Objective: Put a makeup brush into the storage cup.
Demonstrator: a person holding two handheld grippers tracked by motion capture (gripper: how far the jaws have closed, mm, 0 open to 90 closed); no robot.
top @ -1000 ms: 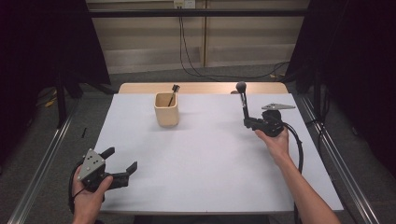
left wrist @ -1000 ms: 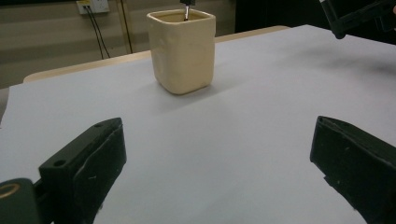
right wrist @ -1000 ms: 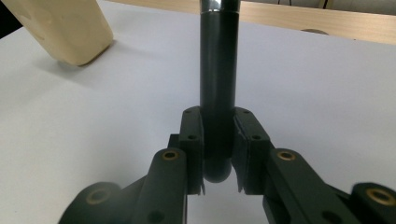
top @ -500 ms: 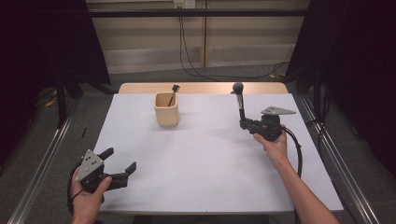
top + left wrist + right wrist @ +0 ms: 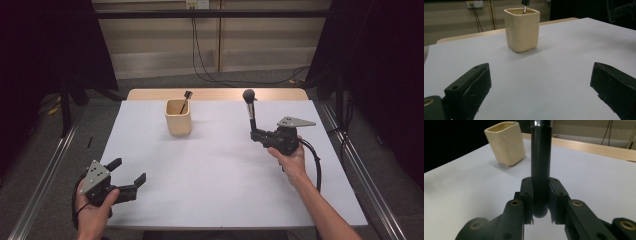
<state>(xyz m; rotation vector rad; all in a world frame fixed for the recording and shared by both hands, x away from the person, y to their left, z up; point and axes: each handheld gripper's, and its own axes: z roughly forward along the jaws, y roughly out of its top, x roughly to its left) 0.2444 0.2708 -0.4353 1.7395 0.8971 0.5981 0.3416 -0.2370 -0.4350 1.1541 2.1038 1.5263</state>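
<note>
Round-headed black brush (image 5: 249, 106), smooth cylindrical handle, gripper (image 5: 256, 135)

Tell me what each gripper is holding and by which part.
The right gripper clamps a black round-headed makeup brush upright by the handle's bottom end. The left gripper is open, holding nothing.

Both forearms are bare, with no sleeve in sight. The left gripper (image 5: 127, 174) is black, with a grey three-cornered plate on top pierced by small holes, and two blocky, flat-faced fingers (image 5: 471, 86); one finger has a small round hole near its base, beside a brass-coloured ring. The right gripper (image 5: 256, 135) is also black and carries the same grey plate. A thick black cable loops from its rear. Its linkage arms show brass-coloured bushings, and its pads (image 5: 526, 195) carry small screw holes.
</note>
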